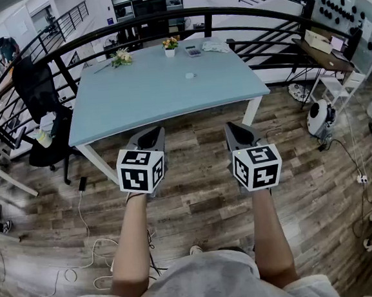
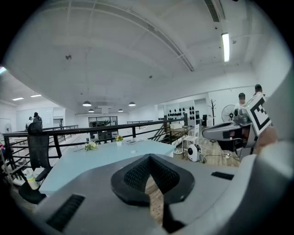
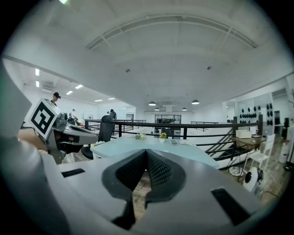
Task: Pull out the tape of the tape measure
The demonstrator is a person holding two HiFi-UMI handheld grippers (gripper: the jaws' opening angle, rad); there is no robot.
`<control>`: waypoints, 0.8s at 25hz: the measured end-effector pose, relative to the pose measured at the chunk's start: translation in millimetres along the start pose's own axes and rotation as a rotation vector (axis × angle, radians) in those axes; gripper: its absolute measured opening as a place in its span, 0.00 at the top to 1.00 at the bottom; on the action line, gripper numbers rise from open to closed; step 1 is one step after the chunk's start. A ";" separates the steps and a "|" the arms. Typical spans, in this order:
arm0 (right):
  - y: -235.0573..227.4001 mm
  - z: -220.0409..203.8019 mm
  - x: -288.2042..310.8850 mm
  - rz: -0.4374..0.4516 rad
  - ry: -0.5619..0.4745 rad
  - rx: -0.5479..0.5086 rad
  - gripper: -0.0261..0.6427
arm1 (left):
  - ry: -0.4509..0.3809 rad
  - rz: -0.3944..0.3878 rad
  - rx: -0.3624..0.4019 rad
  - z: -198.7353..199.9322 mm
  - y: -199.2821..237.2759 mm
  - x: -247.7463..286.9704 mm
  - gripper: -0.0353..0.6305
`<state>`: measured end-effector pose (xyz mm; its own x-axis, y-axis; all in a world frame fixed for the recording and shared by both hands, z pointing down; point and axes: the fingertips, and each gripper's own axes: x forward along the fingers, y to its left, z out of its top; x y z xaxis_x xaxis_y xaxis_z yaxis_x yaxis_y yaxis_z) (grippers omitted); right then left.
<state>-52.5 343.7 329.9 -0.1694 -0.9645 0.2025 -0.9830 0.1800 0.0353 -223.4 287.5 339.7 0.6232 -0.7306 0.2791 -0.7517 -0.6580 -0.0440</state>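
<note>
A light blue table (image 1: 155, 92) stands ahead of me. On its middle lies a small pale round thing (image 1: 190, 75), too small to tell whether it is the tape measure. My left gripper (image 1: 149, 136) and right gripper (image 1: 236, 128) hang side by side over the wooden floor, short of the table's near edge. Both are shut with nothing between the jaws. The left gripper view shows its own closed jaws (image 2: 148, 158) aimed at the table (image 2: 92, 160), and the right gripper view shows the same (image 3: 146, 153).
At the table's far edge are a flower bunch (image 1: 121, 56), a small flower pot (image 1: 170, 46), a dark flat item (image 1: 193, 50) and a pale cloth (image 1: 216, 45). A black chair (image 1: 39, 99) stands left, a black railing (image 1: 162, 20) behind, cables (image 1: 85, 250) on the floor.
</note>
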 end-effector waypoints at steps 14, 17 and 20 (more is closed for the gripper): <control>-16.4 -7.0 5.6 -0.022 0.013 0.014 0.95 | 0.001 -0.013 0.010 3.8 -3.2 25.1 0.95; -24.2 -9.8 12.6 -0.024 0.014 0.022 0.95 | 0.007 -0.015 0.007 1.9 -2.9 37.3 0.93; -32.3 -12.4 24.4 -0.021 0.014 0.030 0.94 | 0.008 -0.014 0.011 1.2 0.2 51.9 0.90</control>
<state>-24.1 316.8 345.9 -0.1483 -0.9652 0.2156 -0.9880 0.1541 0.0104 -191.0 249.3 353.1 0.6318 -0.7200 0.2872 -0.7406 -0.6701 -0.0507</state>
